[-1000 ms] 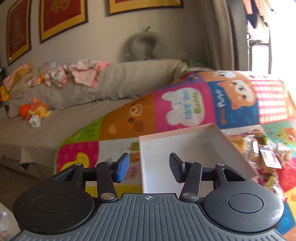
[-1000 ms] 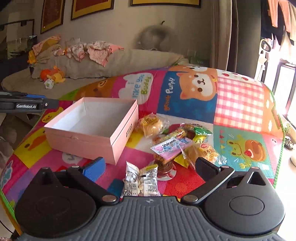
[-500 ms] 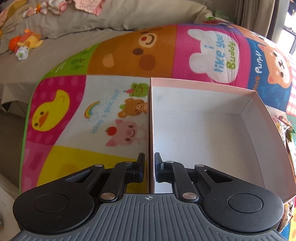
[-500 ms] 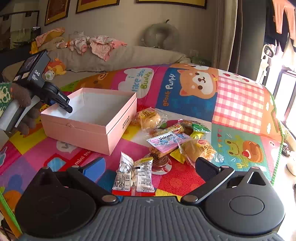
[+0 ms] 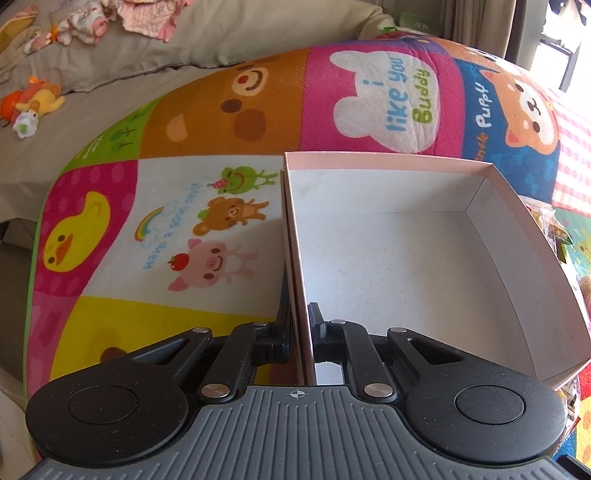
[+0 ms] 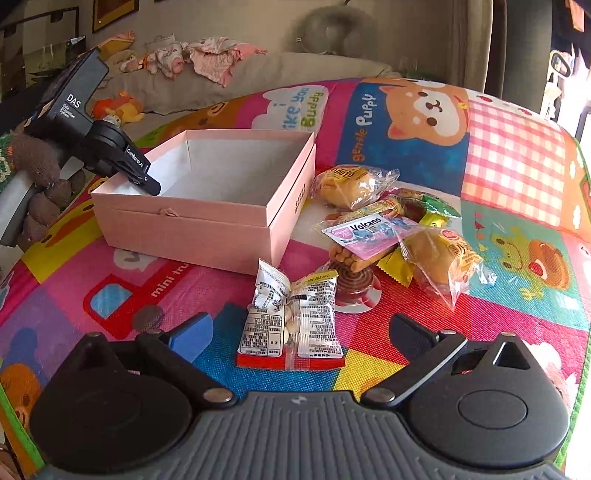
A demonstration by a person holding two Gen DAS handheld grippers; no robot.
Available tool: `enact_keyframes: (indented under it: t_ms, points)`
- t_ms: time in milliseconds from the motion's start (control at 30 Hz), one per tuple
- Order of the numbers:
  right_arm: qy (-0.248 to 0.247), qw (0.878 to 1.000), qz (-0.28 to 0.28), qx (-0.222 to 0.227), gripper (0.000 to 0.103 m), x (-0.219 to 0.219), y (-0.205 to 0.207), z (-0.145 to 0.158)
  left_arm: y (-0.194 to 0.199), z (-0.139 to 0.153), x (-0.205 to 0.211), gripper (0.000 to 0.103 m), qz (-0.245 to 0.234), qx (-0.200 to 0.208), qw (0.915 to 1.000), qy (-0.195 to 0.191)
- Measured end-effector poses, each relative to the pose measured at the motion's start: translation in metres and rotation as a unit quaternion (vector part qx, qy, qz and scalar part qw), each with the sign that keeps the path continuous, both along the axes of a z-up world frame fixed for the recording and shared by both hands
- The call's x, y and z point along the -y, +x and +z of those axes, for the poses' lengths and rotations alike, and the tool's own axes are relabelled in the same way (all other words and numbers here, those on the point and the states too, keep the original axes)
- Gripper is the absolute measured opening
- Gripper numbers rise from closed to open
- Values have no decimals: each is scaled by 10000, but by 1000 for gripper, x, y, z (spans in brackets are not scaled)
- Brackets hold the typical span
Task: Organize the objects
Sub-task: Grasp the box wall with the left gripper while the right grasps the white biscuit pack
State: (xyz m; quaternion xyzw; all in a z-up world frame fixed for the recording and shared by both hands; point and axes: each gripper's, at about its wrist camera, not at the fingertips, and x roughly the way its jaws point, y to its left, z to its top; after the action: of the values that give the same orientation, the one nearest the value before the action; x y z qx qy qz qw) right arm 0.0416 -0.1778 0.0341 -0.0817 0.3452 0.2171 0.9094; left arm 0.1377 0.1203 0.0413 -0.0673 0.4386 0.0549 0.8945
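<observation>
The left gripper (image 5: pixel 300 325) clamps the near wall of the box (image 5: pixel 406 258) — one finger inside, one outside; the right gripper (image 6: pixel 301 332) gapes over a packet (image 6: pixel 291 317).

A cartoon-animal play mat (image 5: pixel 192 206) covers the surface. Behind it, a grey sofa (image 5: pixel 122 88) carries crumpled pink baby clothes (image 6: pixel 207 61), an orange and yellow plush toy (image 5: pixel 35 101), and a grey neck pillow (image 6: pixel 334 31).
</observation>
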Motion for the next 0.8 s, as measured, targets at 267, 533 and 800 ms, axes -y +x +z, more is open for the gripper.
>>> enact_keyframes:
  t_ms: [267, 533, 800]
  points:
    - [-90, 9986, 111, -514, 57, -16, 26, -14, -2, 0, -1, 12, -124, 81, 9999, 0]
    - [217, 9954, 572, -744, 54, -7, -4, 54, 0, 0, -4, 12, -132, 156, 9998, -56]
    - [843, 9915, 715, -680, 54, -84, 66, 122, -3, 0, -5, 12, -137, 169, 9997, -117]
